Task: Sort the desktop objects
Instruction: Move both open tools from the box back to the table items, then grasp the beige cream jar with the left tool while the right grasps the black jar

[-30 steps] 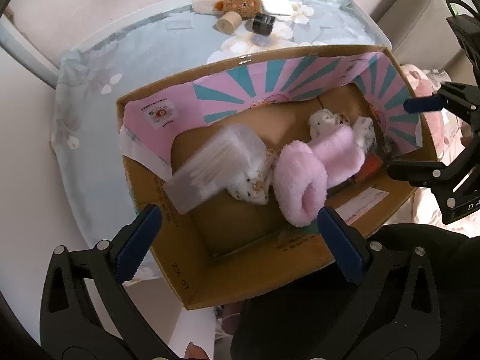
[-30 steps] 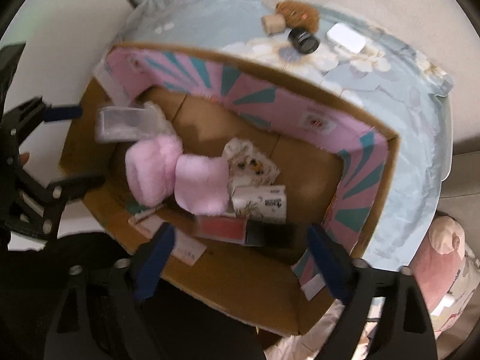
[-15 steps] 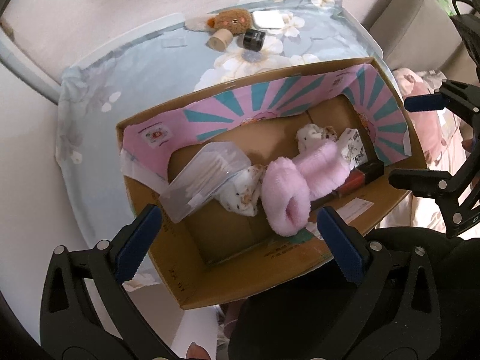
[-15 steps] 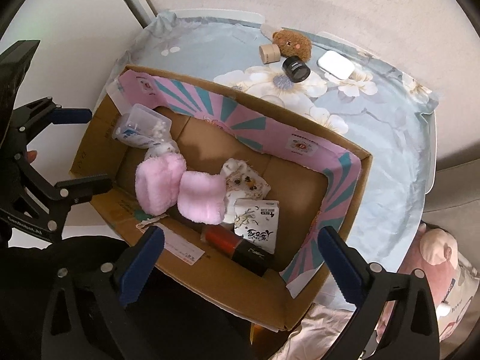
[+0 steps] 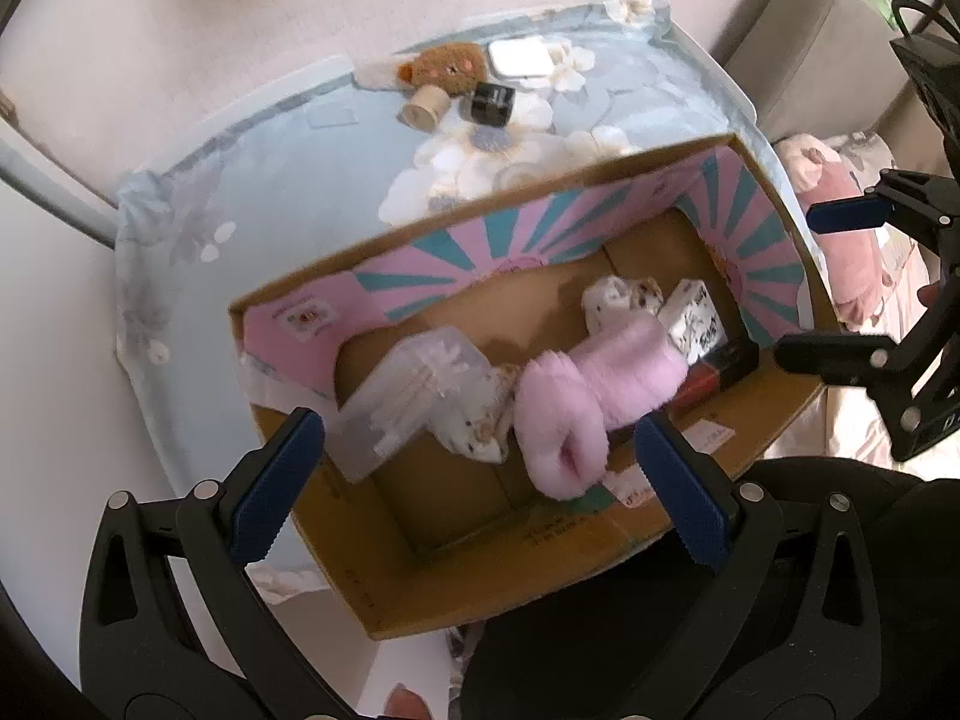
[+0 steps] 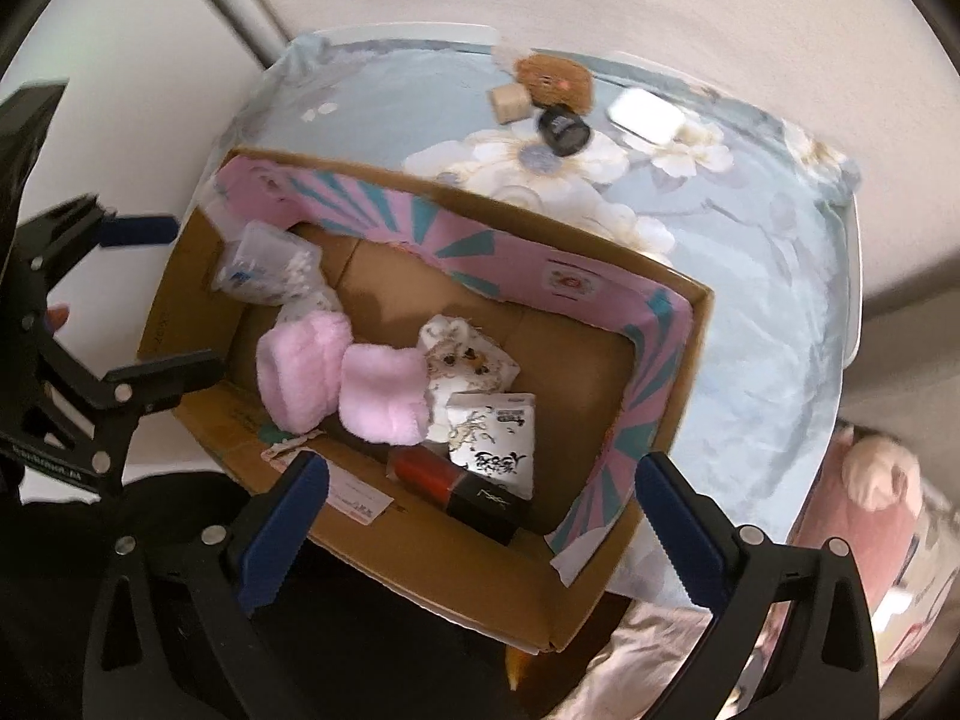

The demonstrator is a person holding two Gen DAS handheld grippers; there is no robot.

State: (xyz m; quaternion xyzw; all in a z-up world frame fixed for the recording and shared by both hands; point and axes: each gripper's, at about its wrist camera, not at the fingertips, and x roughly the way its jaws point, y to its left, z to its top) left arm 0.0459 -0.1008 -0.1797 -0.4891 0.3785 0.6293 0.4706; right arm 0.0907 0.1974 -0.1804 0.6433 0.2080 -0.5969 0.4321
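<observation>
Both the left gripper (image 5: pixel 474 486) and the right gripper (image 6: pixel 474 531) hang over the cardboard box (image 6: pixel 198 294) with jaws wide and empty; the right jaws have just been opening. Beyond the box's far wall, on the table (image 6: pixel 774 312), lie a brown plush (image 6: pixel 555 81), a small roll (image 6: pixel 510 103), a black jar (image 6: pixel 564 129) and a white case (image 6: pixel 645 115). They sit close together, so a reach for one could knock its neighbour. The box's near rim overhangs the table edge and could tip. Motion blur smears the labels.
</observation>
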